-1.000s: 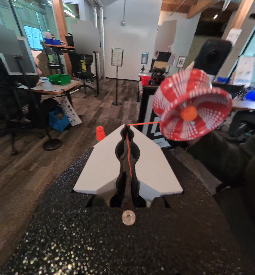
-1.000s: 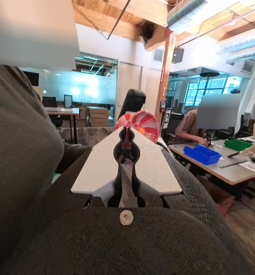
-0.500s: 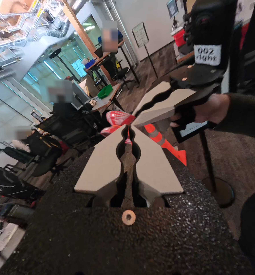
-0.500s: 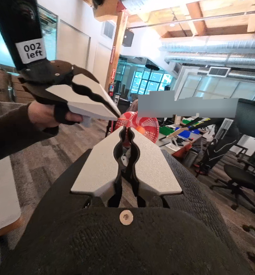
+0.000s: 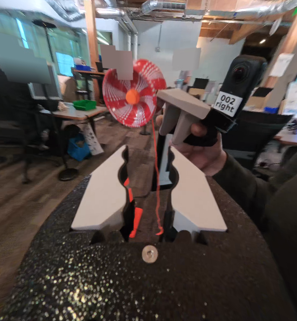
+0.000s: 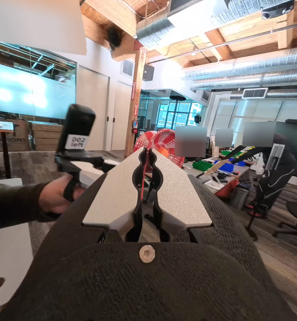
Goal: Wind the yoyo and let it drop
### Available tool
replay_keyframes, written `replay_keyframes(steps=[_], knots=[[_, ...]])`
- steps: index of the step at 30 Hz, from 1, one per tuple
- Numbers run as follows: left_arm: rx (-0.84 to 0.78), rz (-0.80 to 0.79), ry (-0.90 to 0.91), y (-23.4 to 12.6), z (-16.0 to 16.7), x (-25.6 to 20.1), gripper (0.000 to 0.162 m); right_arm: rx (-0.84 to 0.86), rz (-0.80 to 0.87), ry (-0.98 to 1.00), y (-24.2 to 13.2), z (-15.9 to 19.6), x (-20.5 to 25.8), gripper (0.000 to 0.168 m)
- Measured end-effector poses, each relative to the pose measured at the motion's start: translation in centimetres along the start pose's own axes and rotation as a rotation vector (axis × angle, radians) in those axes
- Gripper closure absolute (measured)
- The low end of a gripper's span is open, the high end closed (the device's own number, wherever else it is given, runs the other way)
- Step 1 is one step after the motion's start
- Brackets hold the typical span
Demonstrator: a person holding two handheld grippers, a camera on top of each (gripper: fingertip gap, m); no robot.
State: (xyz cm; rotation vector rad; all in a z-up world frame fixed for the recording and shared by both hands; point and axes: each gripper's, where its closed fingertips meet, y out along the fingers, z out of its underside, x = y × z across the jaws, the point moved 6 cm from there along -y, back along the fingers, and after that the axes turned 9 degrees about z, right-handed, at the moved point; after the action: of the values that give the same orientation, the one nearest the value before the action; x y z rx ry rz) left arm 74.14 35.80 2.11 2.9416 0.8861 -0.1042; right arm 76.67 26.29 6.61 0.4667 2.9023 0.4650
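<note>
Green bin [image 5: 84, 104] on a desk [image 5: 78, 113]; blue bin [image 5: 78, 149] on the floor.

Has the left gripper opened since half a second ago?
Yes. The left gripper has opened, its fingers spread either side of its centre screw; the string hangs between them.

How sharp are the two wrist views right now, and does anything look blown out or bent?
Left wrist view: motion-blurred background, yoyo fairly clear, left gripper soft-edged. Right wrist view: right gripper crisp, yoyo softer, ceiling light blown out, ducts bowed by the wide lens.
</note>
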Motion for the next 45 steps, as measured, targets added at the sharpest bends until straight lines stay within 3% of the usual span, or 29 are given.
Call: replay_keyframes(steps=[2, 4, 7, 14, 16, 19, 20, 22, 23, 30, 34, 38, 41, 45], knots=[[-0.022, 0.138, -0.107, 0.5, 0.8, 0.0, 0.151, -0.007, -0.019, 0.021, 0.1, -0.1, 0.0, 0.168], [-0.051, 0.249, -0.202, 0.9, 1.5, -0.1, 0.162, -0.011, -0.04, 0.043, 0.2, -0.2, 0.3, 0.168], [-0.048, 0.286, -0.256, 1.1, 2.8, 0.3, 0.151, -0.004, -0.055, 0.046, 0.4, -0.1, 0.5, 0.168], [-0.121, -0.055, -0.156, -1.2, 3.8, 3.1, 0.114, 0.007, -0.058, 0.052, 0.4, 0.1, 0.5, 0.167], [-0.107, -0.109, -0.127, -1.7, 4.0, 3.1, 0.099, 0.009, -0.062, 0.058, 0.4, 0.2, 0.6, 0.167], [-0.086, -0.09, -0.127, -1.2, 4.3, 2.9, 0.095, 0.02, -0.074, 0.067, 0.9, 0.7, 0.8, 0.167], [-0.079, -0.058, -0.132, -0.8, 4.3, 2.8, 0.102, 0.022, -0.08, 0.072, 1.2, 0.8, 1.0, 0.167], [-0.054, 0.04, -0.133, -0.1, 4.6, 2.3, 0.152, 0.022, -0.091, 0.078, 1.5, 0.8, 1.4, 0.168], [-0.044, 0.061, -0.139, 0.0, 4.9, 2.2, 0.162, 0.022, -0.096, 0.078, 1.6, 0.7, 1.5, 0.168], [0.116, 0.023, -0.3, -0.1, 12.2, 4.7, 0.162, -0.034, -0.126, 0.128, 0.6, -1.2, 2.2, 0.168], [0.211, -0.035, -0.345, -0.5, 14.7, 6.8, 0.162, -0.024, -0.259, 0.165, -0.1, -1.5, 2.6, 0.168], [0.172, -0.123, -0.302, -1.9, 11.1, 9.5, 0.162, 0.202, -0.456, 0.11, -0.9, 1.3, 3.6, 0.168], [0.139, -0.167, -0.252, -3.1, 6.6, 10.7, 0.162, 0.371, -0.439, 0.039, -1.3, 3.9, 3.3, 0.167], [0.108, -0.17, -0.125, -4.2, -0.5, 9.1, 0.162, 0.468, -0.384, -0.03, -1.0, 5.3, 3.0, 0.167]])
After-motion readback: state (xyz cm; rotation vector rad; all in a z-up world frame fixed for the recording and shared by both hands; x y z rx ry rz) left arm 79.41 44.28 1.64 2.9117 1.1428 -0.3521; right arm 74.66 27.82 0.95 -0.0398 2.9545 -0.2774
